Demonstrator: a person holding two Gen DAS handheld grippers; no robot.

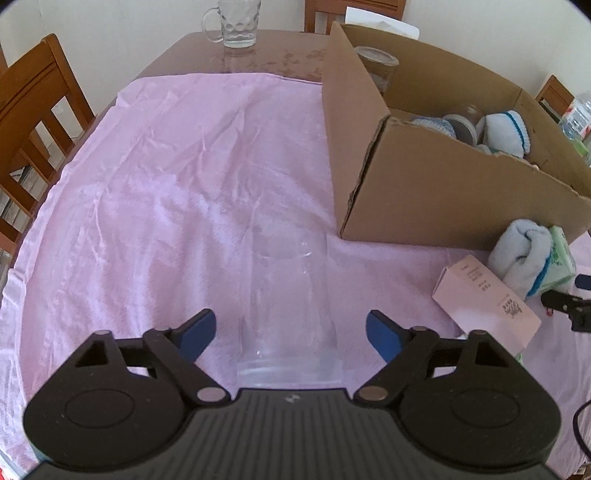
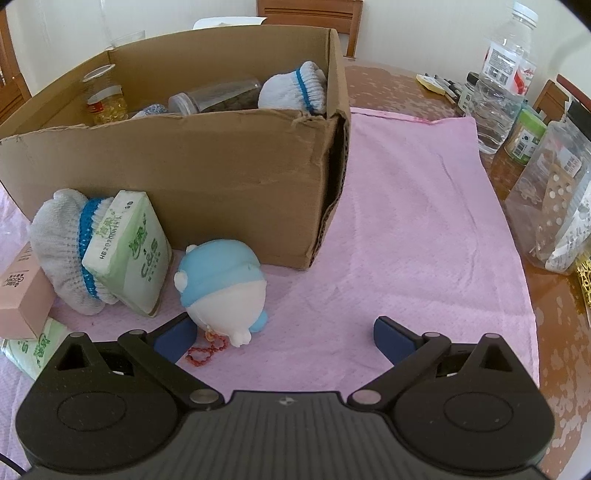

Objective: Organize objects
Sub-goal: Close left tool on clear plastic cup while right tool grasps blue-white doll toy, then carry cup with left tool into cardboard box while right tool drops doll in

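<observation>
A clear plastic cup [image 1: 288, 314] is on the pink cloth [image 1: 166, 177], seemingly on its side with its wide rim toward me. My left gripper [image 1: 291, 334] is open around it, and both blue pads [image 1: 197, 332] stand apart from its walls. The open cardboard box [image 1: 424, 192] at the right holds jars and a white glove [image 1: 506, 133]. My right gripper [image 2: 284, 338] is open over the cloth [image 2: 406, 240] in front of the box [image 2: 184, 177]. A blue and white toy [image 2: 225, 288] with a red chain lies by its left finger. A glove [image 2: 62, 251], a green tissue pack [image 2: 129, 251] and a pink carton [image 2: 22, 291] lie to the left.
A glass mug [image 1: 236, 22] stands at the table's far end, and wooden chairs [image 1: 37, 110] are at the left. Along the right table edge are a water bottle [image 2: 498, 92], a green-lidded jar [image 2: 526, 136] and a clear container [image 2: 554, 199]. A second tissue pack [image 2: 33, 350] lies under the pink carton.
</observation>
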